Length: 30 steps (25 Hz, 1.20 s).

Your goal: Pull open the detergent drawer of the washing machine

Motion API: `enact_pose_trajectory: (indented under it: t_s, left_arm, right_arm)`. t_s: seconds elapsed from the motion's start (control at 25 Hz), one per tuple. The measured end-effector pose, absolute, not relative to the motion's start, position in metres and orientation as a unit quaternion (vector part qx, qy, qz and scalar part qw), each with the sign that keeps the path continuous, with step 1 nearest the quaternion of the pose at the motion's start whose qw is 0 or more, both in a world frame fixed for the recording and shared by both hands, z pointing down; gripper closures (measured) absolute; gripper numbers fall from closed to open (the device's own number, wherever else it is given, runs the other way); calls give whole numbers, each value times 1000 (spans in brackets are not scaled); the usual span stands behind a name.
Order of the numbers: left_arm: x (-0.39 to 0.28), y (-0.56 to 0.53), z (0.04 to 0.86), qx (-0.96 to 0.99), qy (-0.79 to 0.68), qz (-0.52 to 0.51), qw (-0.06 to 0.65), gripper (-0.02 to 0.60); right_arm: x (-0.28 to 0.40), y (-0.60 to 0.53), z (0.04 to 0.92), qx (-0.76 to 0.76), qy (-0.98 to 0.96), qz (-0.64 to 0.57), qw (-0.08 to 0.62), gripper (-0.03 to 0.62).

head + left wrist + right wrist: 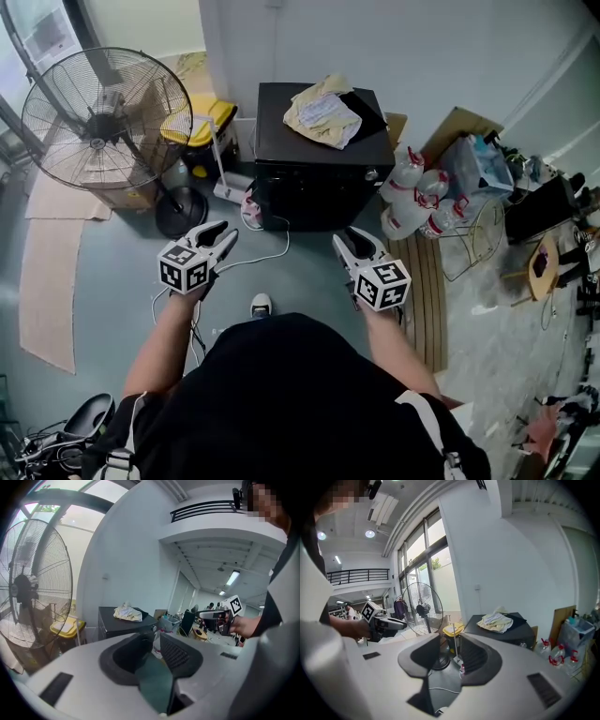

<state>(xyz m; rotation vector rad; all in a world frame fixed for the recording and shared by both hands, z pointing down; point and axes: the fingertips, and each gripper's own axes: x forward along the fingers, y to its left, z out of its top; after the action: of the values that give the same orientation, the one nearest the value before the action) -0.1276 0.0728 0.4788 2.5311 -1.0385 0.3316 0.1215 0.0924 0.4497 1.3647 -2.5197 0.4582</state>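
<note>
The black washing machine (281,131) stands against the far wall with a crumpled cloth (322,114) on its lid. Its dark front (314,197) faces me, and I cannot make out the detergent drawer. My left gripper (228,232) is held in the air short of the machine's left front corner, its jaws a little apart with nothing between them (156,641). My right gripper (345,240) is at about the same distance from the right front corner, open and empty (450,648). Neither touches the machine (117,623), which also shows in the right gripper view (513,630).
A large standing fan (103,117) and a yellow-lidded bin (202,120) are left of the machine. Several plastic bottles (417,197) and bags crowd its right side. A white cable (253,258) lies on the floor in front, and a slatted wooden board (427,291) lies at the right.
</note>
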Motion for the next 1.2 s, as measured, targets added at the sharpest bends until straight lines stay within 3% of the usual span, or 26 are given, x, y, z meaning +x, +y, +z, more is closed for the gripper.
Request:
enact_pose_trajectory:
  t_s: [1.2]
  left_arm:
    - [-140, -20, 501, 905, -345, 135, 210, 446]
  right_arm:
    - [110, 15, 473, 484, -845, 180, 136, 445]
